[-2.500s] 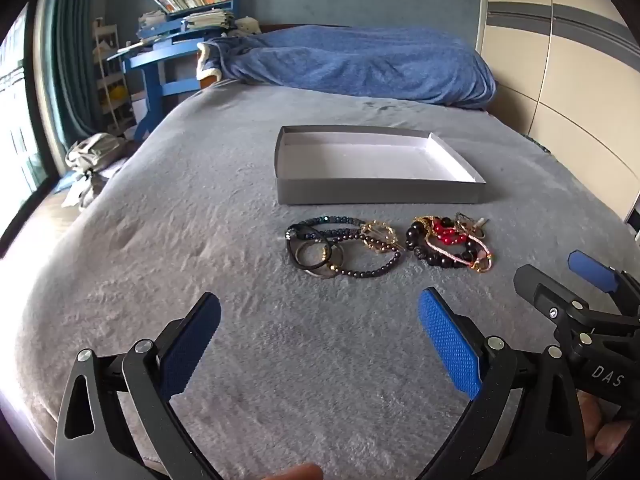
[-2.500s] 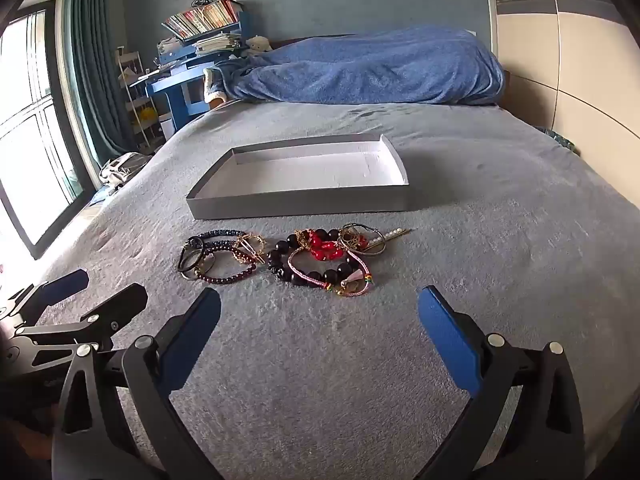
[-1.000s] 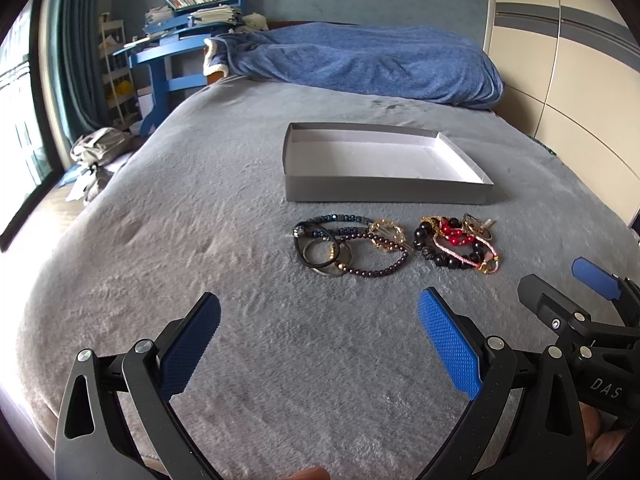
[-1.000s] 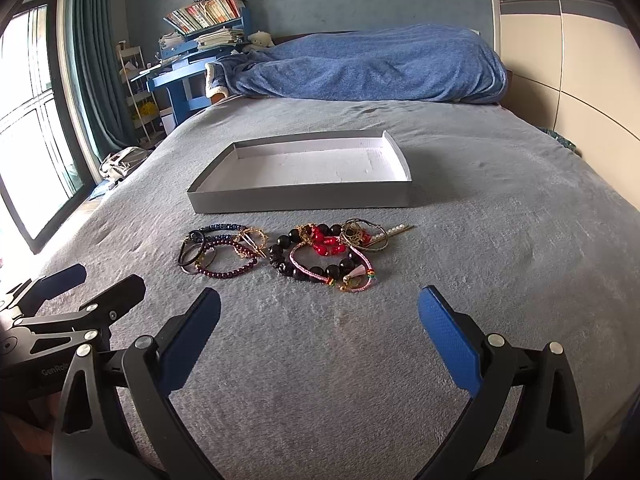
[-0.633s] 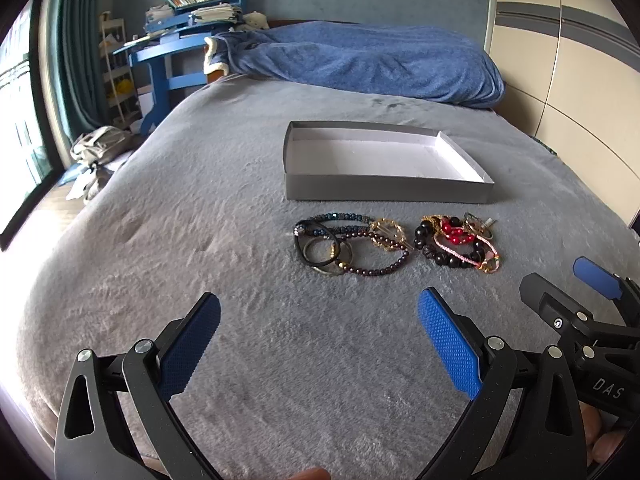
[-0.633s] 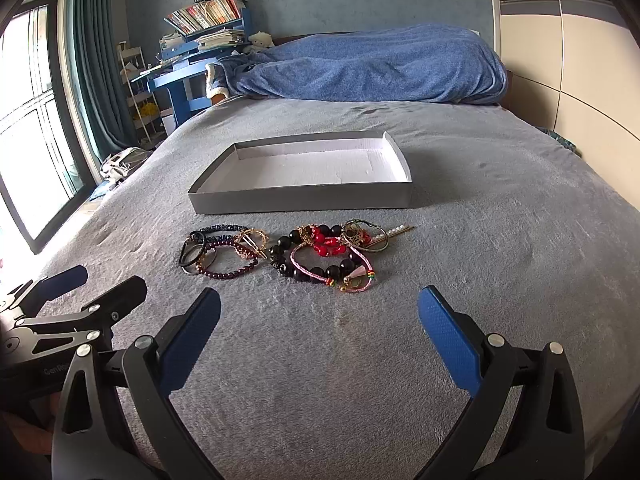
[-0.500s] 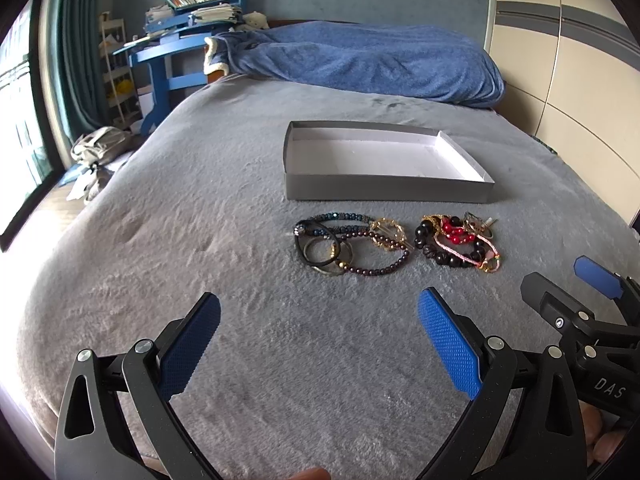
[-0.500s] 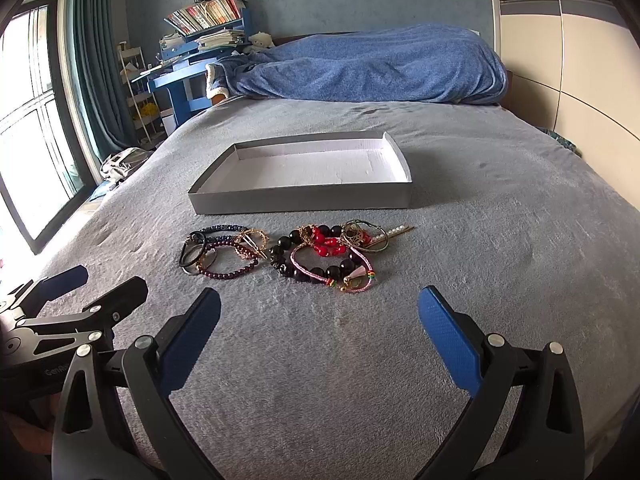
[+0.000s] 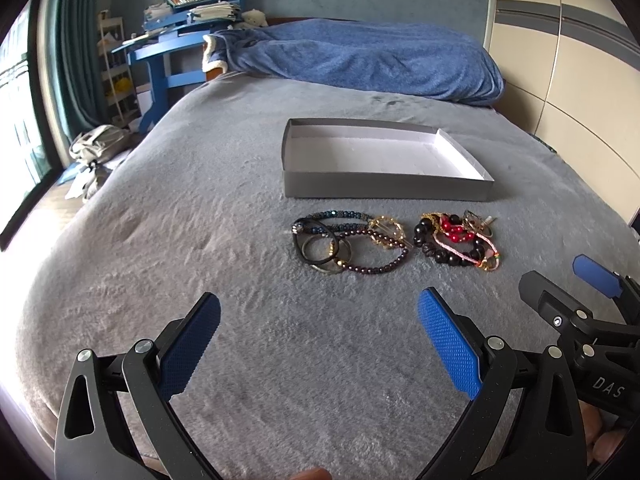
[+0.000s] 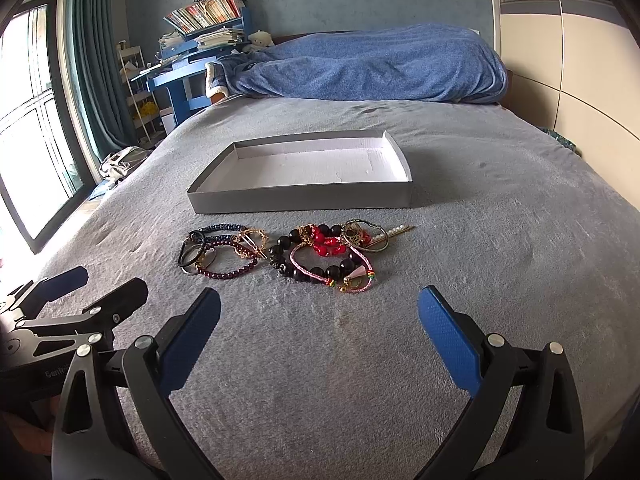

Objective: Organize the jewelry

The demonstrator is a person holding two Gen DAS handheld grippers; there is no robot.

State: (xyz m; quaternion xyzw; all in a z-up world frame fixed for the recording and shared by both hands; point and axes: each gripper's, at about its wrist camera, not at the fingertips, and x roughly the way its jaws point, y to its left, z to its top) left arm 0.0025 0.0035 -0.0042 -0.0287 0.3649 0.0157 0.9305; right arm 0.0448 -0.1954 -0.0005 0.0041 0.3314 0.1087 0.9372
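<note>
While above the grey bedspread (image 9: 200, 208), both tools, left tool (image 9: 318, 344) and right tool (image 10: 319, 340), spread wide, empty, level.

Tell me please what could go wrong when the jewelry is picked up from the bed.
1. The dark purple bead bracelet overlaps the black rings and gold piece, so one pull may drag several.
2. The thin pink cord bracelet lies flat in the plush grey blanket; the open right tool may pinch fabric.
</note>
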